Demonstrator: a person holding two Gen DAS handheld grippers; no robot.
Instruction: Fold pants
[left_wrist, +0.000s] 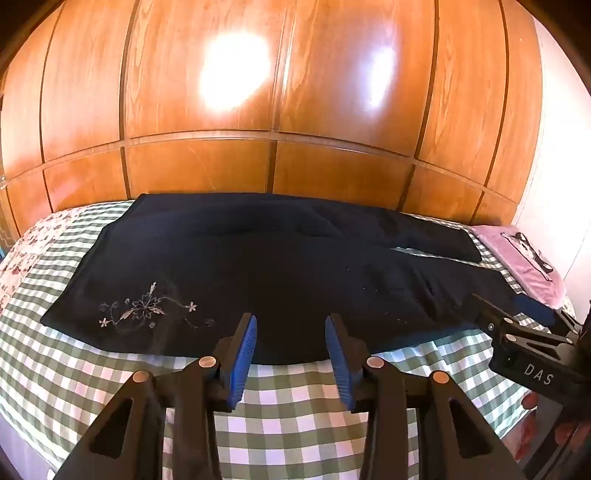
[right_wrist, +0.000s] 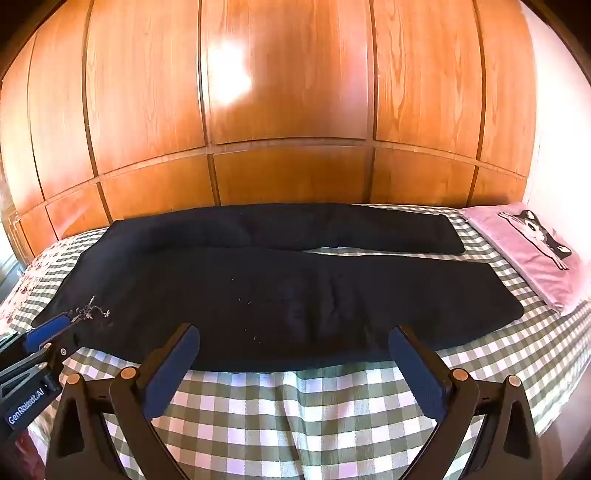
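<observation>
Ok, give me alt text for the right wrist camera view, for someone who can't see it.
Dark pants lie spread flat, legs apart, on a green checked bedspread, unfolded. The open right gripper hovers at their near edge, holding nothing, with the left gripper at far left. A pink pillow and wooden wardrobe sit behind.

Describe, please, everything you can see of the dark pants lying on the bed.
The dark navy, soft-looking fabric pants lie spread flat and unfolded across the green-and-white checked bedspread, waist at the left, both legs running right toward the pink pillow. The legs are parted, the far one shorter in view. Pale floral embroidery marks the near hip. Light wrinkles and lint specks show at mid-leg. Neither tool touches them.
</observation>
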